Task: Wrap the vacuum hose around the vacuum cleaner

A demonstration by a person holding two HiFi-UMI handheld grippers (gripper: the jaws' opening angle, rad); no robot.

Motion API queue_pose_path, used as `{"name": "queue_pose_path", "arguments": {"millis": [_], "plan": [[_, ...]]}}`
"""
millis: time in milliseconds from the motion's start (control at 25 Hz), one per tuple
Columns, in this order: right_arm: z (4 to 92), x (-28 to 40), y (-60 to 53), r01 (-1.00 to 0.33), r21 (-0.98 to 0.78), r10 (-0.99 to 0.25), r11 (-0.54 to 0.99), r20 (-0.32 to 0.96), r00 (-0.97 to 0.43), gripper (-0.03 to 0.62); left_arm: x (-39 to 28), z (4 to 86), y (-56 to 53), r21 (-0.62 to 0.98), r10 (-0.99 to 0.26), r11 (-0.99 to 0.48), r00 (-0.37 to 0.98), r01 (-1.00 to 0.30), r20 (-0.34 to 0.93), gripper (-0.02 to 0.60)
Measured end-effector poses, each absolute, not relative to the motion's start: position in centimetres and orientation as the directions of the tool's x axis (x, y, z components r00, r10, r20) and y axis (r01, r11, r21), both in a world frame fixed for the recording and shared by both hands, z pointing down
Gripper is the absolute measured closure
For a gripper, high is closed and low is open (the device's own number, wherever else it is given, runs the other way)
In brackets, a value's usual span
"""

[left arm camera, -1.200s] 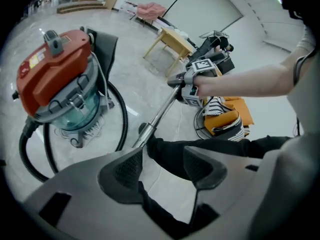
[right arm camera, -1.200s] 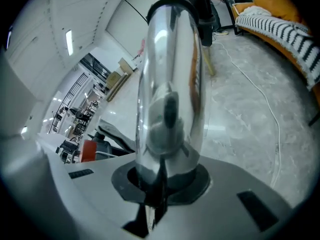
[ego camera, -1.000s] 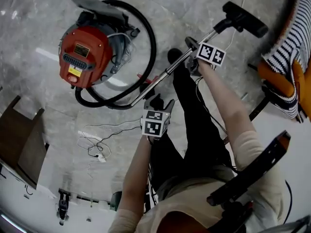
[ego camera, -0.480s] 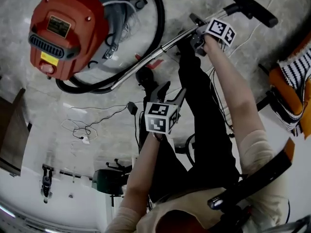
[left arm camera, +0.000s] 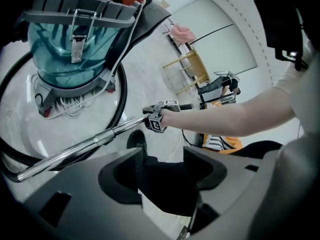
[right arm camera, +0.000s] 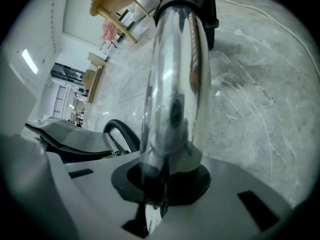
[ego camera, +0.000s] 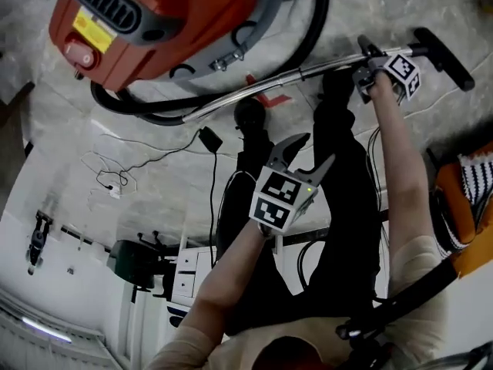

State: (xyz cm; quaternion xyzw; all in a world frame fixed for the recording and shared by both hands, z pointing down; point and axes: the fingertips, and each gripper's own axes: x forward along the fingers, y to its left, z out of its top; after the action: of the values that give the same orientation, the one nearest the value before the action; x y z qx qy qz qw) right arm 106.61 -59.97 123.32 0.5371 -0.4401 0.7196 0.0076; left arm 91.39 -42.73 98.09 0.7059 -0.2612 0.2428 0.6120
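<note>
The floor (ego camera: 69, 141) is glossy grey marble-look stone, running far to a white wall (left arm camera: 220, 34) where a wooden stool (left arm camera: 187, 74) stands. The red-topped vacuum cleaner (ego camera: 177, 14) sits on it at the far left, its black hose (ego camera: 320, 10) curving round the base. A thin cable (ego camera: 115, 179) trails loosely over the floor nearer in. The right tool (ego camera: 366, 68) is clamped on the chrome wand (ego camera: 262, 91), which lies slanted from the hose to the black floor head (ego camera: 443, 48) at the far right. The left tool (ego camera: 308, 151) hangs nearer, jaws apart, gripping nothing.
</note>
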Motion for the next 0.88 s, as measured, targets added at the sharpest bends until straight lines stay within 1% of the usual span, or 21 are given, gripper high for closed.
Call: {"name": "queue_pose_path", "arguments": {"millis": [120, 240, 360, 440, 560, 600, 640, 720, 760, 800, 880], "plan": [[123.2, 106.9, -61.1, -0.498, -0.655, -0.535, -0.567, 0.754, -0.381, 0.577, 91.0, 97.9, -43.6, 0.742, -0.096, -0.124, 0.752, -0.659, 0.652, 0.322], [123.0, 106.9, -62.1, -0.53, -0.684, -0.596, -0.501, 0.717, -0.362, 0.558, 90.2, 98.3, -43.9, 0.735, -0.103, -0.107, 0.743, -0.669, 0.661, 0.322], [122.4, 105.8, -61.8, -0.466, -0.743, -0.603, -0.48, 0.665, -0.44, 0.542, 89.9, 98.5, -44.0, 0.739, -0.11, -0.08, 0.743, -0.669, 0.66, 0.322], [122.4, 105.8, -61.0, -0.444, -0.744, -0.552, -0.5, 0.668, -0.499, 0.542, 90.0, 98.5, -43.7, 0.749, -0.109, -0.062, 0.75, -0.66, 0.652, 0.322], [122.7, 106.2, -59.3, -0.531, -0.666, -0.422, -0.524, 0.744, -0.518, 0.542, 90.2, 98.7, -42.7, 0.756, -0.088, -0.038, 0.756, -0.653, 0.648, 0.322], [122.8, 106.2, -58.5, -0.575, -0.636, -0.361, -0.515, 0.769, -0.528, 0.522, 90.2, 98.9, -42.2, 0.755, -0.077, -0.029, 0.755, -0.655, 0.651, 0.322], [122.9, 106.0, -57.3, -0.629, -0.605, -0.284, -0.488, 0.792, -0.541, 0.465, 90.1, 99.0, -41.6, 0.753, -0.066, -0.021, 0.752, -0.658, 0.656, 0.322], [122.7, 105.5, -54.6, -0.735, -0.548, -0.112, -0.399, 0.825, -0.554, 0.324, 90.0, 98.9, -40.7, 0.753, -0.038, -0.009, 0.753, -0.658, 0.657, 0.322], [122.5, 105.4, -53.5, -0.766, -0.53, -0.051, -0.364, 0.833, -0.551, 0.31, 90.0, 98.6, -40.4, 0.758, -0.02, -0.006, 0.758, -0.652, 0.652, 0.322], [122.4, 105.5, -52.8, -0.783, -0.518, -0.023, -0.345, 0.839, -0.544, 0.31, 90.2, 98.5, -40.2, 0.763, -0.012, -0.008, 0.763, -0.647, 0.647, 0.322], [122.0, 105.8, -52.7, -0.798, -0.503, -0.032, -0.332, 0.852, -0.523, 0.31, 90.3, 98.7, -40.2, 0.764, -0.036, -0.014, 0.764, -0.645, 0.644, 0.322]]}}
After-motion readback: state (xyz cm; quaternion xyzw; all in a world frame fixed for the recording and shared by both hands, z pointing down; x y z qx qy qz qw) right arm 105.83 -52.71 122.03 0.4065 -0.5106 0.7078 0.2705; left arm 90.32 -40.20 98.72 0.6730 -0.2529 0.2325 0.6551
